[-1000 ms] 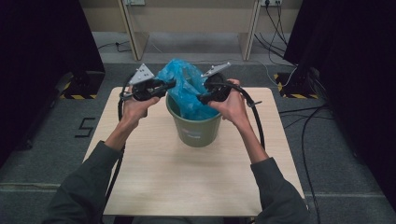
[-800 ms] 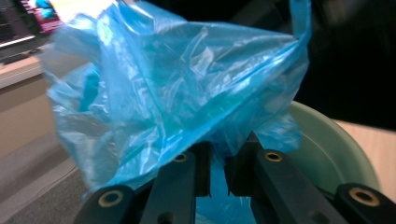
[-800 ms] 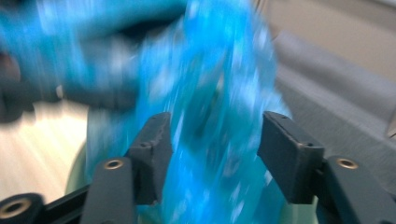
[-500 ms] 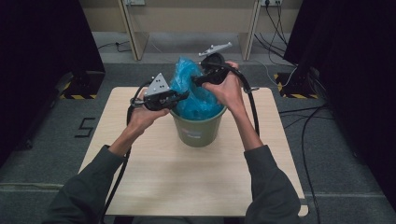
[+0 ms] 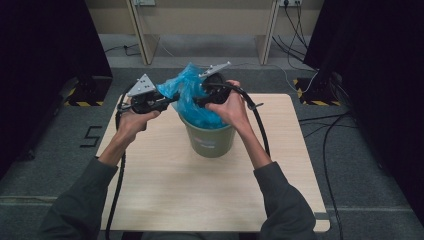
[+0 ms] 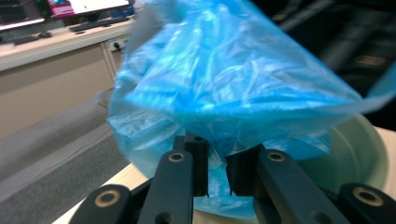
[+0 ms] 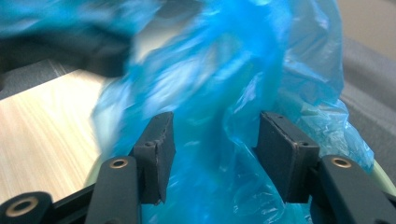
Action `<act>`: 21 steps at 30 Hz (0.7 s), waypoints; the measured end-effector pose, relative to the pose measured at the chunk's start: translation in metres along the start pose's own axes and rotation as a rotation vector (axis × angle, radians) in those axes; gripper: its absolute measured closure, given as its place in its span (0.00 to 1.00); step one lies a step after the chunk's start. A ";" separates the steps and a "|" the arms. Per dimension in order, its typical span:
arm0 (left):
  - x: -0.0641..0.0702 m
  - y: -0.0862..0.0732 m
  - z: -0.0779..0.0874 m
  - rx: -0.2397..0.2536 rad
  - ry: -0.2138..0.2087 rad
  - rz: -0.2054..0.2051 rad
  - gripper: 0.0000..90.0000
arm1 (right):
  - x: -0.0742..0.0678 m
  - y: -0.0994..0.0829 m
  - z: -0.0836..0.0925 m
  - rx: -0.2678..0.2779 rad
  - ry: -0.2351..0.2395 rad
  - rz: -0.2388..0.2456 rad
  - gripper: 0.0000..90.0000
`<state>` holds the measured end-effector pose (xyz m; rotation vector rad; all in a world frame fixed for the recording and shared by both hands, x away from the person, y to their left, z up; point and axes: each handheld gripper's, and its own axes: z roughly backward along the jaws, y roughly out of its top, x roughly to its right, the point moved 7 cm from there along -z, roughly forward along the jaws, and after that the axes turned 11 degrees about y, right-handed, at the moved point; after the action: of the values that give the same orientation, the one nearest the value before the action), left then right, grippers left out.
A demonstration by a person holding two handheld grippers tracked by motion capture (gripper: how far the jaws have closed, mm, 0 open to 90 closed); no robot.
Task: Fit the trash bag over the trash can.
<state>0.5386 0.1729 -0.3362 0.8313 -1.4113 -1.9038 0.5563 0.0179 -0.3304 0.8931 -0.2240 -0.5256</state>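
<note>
A blue plastic bag (image 5: 192, 100) stands bunched up out of a green bin (image 5: 210, 142) at the middle of the wooden table (image 5: 165, 190). My left gripper (image 5: 170, 97) comes in from the bin's left, level with the bag's top. Its jaws are shut on a fold of the bag (image 6: 233, 84), pinched at the tips of the left gripper (image 6: 217, 161). My right gripper (image 5: 200, 95) reaches over the bin from the right. In its own view the right gripper (image 7: 215, 140) stands open, the bag (image 7: 224, 70) hanging loosely between the pads.
The bin's pale rim (image 6: 359, 149) curves below the bag. Cables lie on the grey floor (image 5: 350, 165) right of the table. A wooden desk frame (image 5: 200, 20) stands behind the table, with dark curtains on both sides.
My left gripper has drawn back to the left with the bag's edge. My right gripper rose over the bin, then came down and left. The bag's top is stretched toward the left.
</note>
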 end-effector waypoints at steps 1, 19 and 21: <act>-0.004 0.000 0.000 0.002 0.002 0.023 0.89 | -0.004 0.000 0.001 0.006 0.001 0.009 0.50; -0.017 -0.004 -0.009 -0.032 0.029 0.047 0.89 | 0.002 -0.026 0.005 -0.096 -0.006 0.079 0.97; -0.019 -0.006 -0.010 -0.034 0.033 0.058 0.89 | 0.004 -0.031 0.017 -0.095 -0.017 0.076 0.97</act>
<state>0.5578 0.1836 -0.3417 0.7937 -1.3644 -1.8570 0.5426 -0.0116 -0.3447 0.7853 -0.2453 -0.4692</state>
